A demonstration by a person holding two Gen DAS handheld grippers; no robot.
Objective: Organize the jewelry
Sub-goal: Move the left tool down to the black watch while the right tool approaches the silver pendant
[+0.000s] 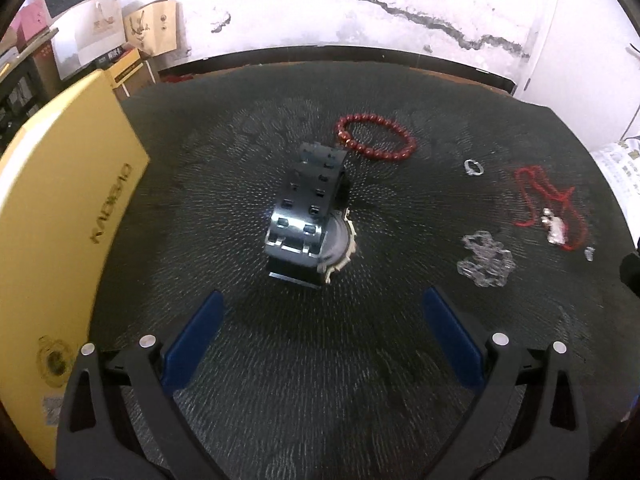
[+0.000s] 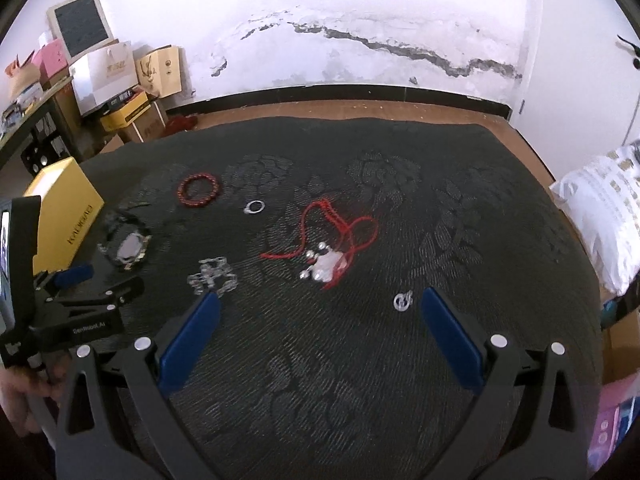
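Left wrist view puts the watch (image 1: 310, 220) straight ahead of the left gripper (image 1: 322, 320), lying on its side on the dark patterned cloth (image 1: 320, 380) with its strap arched up; the blue fingers (image 1: 196, 340) are spread wide and hold nothing. Beyond the watch lies the red bead bracelet (image 1: 376, 136), with a small silver ring (image 1: 473, 167) further right, then a clear crystal bracelet (image 1: 486, 258) and a red cord necklace (image 1: 550, 204) with its pale pendant. From the right wrist view, the right gripper (image 2: 320, 320) is likewise spread and empty, a small silver charm (image 2: 402, 301) just ahead of it. The yellow box (image 1: 68, 208) sits at the left edge, seemingly closed. Every piece seen lies loose on the cloth, so the sorting looks barely begun; the watch seems the first target.
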